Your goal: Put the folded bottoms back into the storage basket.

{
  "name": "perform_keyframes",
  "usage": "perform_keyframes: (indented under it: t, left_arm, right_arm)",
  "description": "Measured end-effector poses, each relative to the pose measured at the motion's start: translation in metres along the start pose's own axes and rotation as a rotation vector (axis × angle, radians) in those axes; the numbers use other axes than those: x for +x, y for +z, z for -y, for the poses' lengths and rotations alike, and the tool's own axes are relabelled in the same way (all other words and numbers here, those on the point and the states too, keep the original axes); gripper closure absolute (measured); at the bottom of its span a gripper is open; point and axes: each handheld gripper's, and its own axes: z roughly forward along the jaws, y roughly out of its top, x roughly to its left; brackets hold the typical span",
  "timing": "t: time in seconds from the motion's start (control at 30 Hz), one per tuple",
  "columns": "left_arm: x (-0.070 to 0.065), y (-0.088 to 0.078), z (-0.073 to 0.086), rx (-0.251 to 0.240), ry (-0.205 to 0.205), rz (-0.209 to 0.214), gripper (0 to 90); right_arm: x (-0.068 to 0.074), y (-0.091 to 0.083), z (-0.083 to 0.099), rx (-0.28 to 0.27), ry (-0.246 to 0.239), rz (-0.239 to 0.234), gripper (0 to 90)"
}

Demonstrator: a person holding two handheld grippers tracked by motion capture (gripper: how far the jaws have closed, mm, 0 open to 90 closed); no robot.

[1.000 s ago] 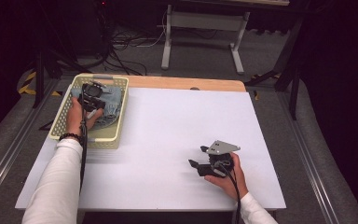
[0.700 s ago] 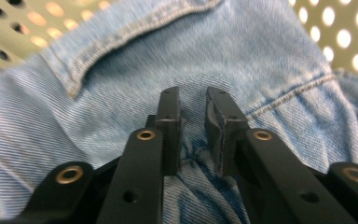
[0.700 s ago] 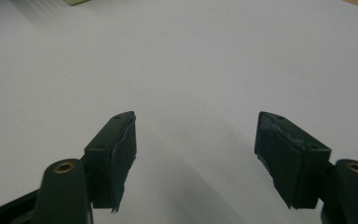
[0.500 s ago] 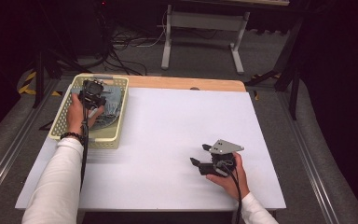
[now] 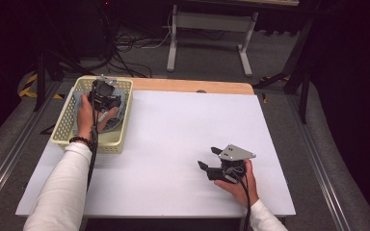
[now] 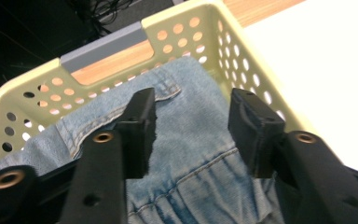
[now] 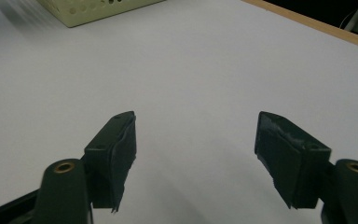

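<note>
Hovering over jeans (image 6: 191, 154) in basket (image 6: 177, 32), left tool (image 6: 191, 126) just spread apart, right tool (image 7: 196, 149) apart over bare table (image 7: 191, 70).

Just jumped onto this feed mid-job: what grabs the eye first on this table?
The pale yellow perforated basket at the table's far left corner, with blue jeans lying inside it. The left gripper hangs just above the denim; its jaws have just been opening and nothing is pinched between them. The right gripper rests open on the bare white tabletop near the front right, holding nothing.
</note>
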Motion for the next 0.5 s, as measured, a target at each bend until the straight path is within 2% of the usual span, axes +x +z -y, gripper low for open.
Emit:
perform_keyframes:
  t: [0.17,0.27,0.5]
  left_arm:
    - [-0.006,-0.002,-0.002,-0.019,0.01,0.028,38.6]
    - [-0.01,-0.003,-0.003,-0.041,0.005,0.032,33.0]
    - [-0.017,-0.003,-0.005,-0.048,0.009,0.054,20.7]
  right_arm:
    - [0.0,-0.001,0.0,-0.001,-0.012,0.006,29.2]
    - [-0.001,-0.002,0.0,-0.014,-0.005,-0.011,28.3]
    - [-0.001,-0.005,-0.001,-0.029,-0.016,0.014,26.6]
